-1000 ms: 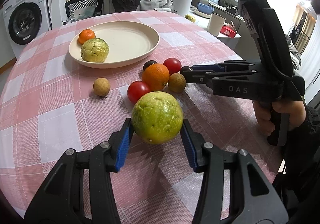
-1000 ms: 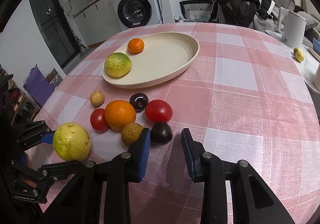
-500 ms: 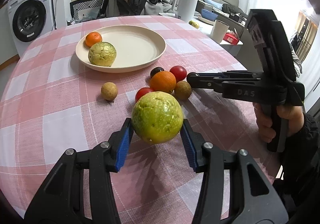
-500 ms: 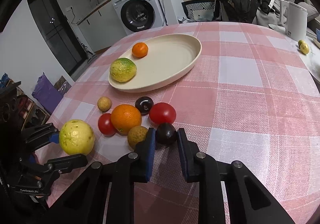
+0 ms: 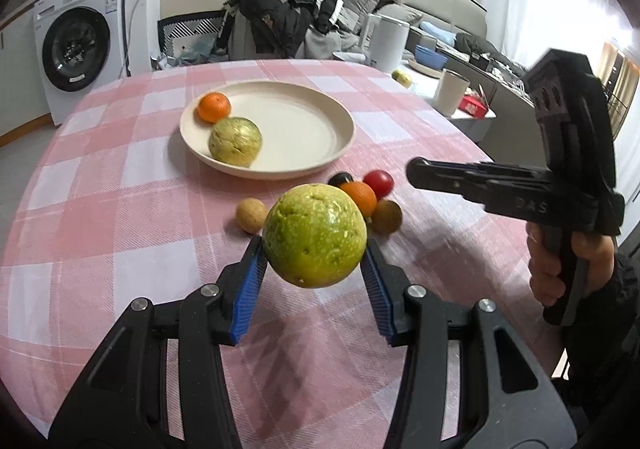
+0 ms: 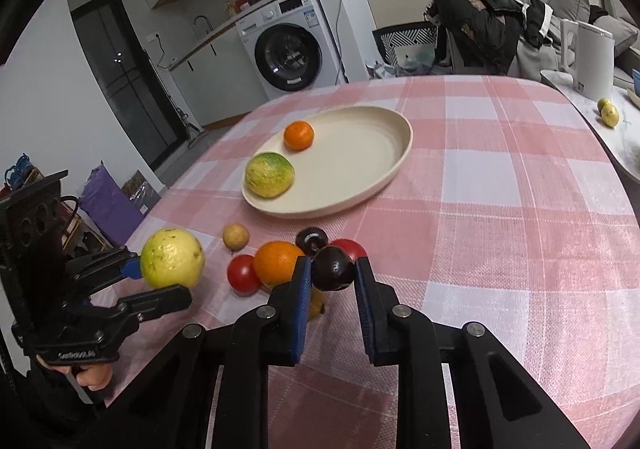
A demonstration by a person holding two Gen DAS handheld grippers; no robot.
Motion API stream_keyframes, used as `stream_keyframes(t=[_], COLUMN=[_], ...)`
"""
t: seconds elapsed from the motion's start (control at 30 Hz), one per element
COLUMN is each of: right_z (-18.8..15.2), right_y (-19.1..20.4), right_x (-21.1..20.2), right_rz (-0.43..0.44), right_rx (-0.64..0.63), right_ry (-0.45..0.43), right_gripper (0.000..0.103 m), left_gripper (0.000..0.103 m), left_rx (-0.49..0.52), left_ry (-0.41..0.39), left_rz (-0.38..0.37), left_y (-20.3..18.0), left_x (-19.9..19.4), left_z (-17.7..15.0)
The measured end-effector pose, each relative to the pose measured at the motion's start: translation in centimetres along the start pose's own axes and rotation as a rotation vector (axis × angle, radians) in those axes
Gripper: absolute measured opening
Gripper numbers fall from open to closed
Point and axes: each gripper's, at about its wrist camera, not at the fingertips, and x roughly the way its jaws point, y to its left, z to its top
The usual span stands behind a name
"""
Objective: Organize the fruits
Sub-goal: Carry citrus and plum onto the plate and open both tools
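Note:
My left gripper [image 5: 314, 269] is shut on a large yellow-green citrus [image 5: 315, 235], held above the checked tablecloth; the right wrist view shows the same citrus [image 6: 172, 259] at the left. My right gripper [image 6: 332, 277] is shut on a small dark plum [image 6: 333, 269], lifted just off the cloth. A cream plate [image 6: 384, 165] further back holds a small mandarin [image 6: 299, 135] and a second green-yellow citrus [image 6: 269, 175]. Loose between plate and grippers lie an orange [image 6: 276, 263], two red tomatoes [image 6: 242, 275], another dark plum [image 6: 311, 240] and a tan round fruit [image 6: 236, 236].
The round table [image 6: 520, 209] drops away close on the left and right. A white kettle [image 6: 592, 61] and two small fruits [image 6: 608, 113] stand on a side counter at the right. A chair with jackets [image 6: 480, 29] and a washing machine [image 6: 288, 53] lie beyond the table.
My right gripper closed on the dark plum and raised it off the cloth. My left gripper rose a little with the citrus still in it.

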Motion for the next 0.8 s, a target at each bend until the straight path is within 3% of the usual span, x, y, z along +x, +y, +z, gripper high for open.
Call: stream_keyframes(t=[0.37, 0.8], right_z=[0.8, 2.9], right_y=[1.5, 2.1], right_x=[-1.0, 0.0], right_rz=[0.011, 0.014], right_rx=[-0.015, -0.031], right_ry=[-0.056, -0.061], right_gripper=[0.023, 0.023], left_gripper=[0.045, 0.045], left_rx=[-0.044, -0.053], left_ry=[-0.03, -0.061], left_rz=[0.046, 0.089], left_y=[2.4, 3.7], left_x=[1.2, 2.7], left_z=[1.7, 4.0])
